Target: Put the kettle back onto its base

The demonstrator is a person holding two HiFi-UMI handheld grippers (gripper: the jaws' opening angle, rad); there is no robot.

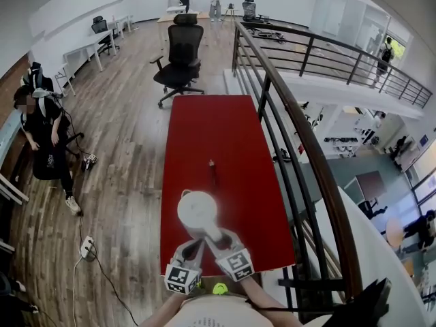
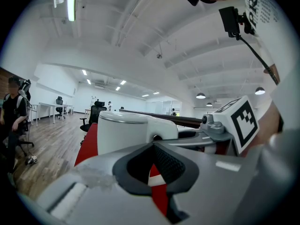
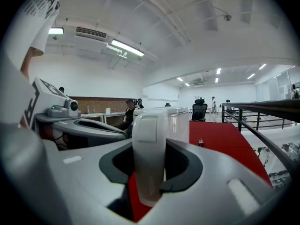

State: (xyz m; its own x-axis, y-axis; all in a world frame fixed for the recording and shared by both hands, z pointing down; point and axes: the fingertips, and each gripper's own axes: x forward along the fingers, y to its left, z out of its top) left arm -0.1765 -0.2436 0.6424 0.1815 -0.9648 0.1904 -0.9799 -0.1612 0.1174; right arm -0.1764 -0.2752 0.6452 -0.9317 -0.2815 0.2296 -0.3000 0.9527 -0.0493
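A white kettle [image 1: 197, 210] stands at the near end of the red table [image 1: 204, 128]. Its handle [image 3: 149, 158] points toward me and runs upright between the jaws of my right gripper [image 3: 150, 144], which is shut on it; in the head view the right gripper [image 1: 219, 240] sits right behind the kettle. My left gripper [image 1: 194, 245] is beside it on the left, shut and empty, and the kettle body [image 2: 122, 130] rises just ahead of the left gripper [image 2: 152, 146]. I can make out no separate base; the kettle hides what is under it.
A small dark object [image 1: 212, 172] lies on the table beyond the kettle. A black railing [image 1: 286, 114] runs along the table's right side. An office chair [image 1: 180, 60] stands at the far end, and a person [image 1: 41, 135] stands on the wooden floor to the left.
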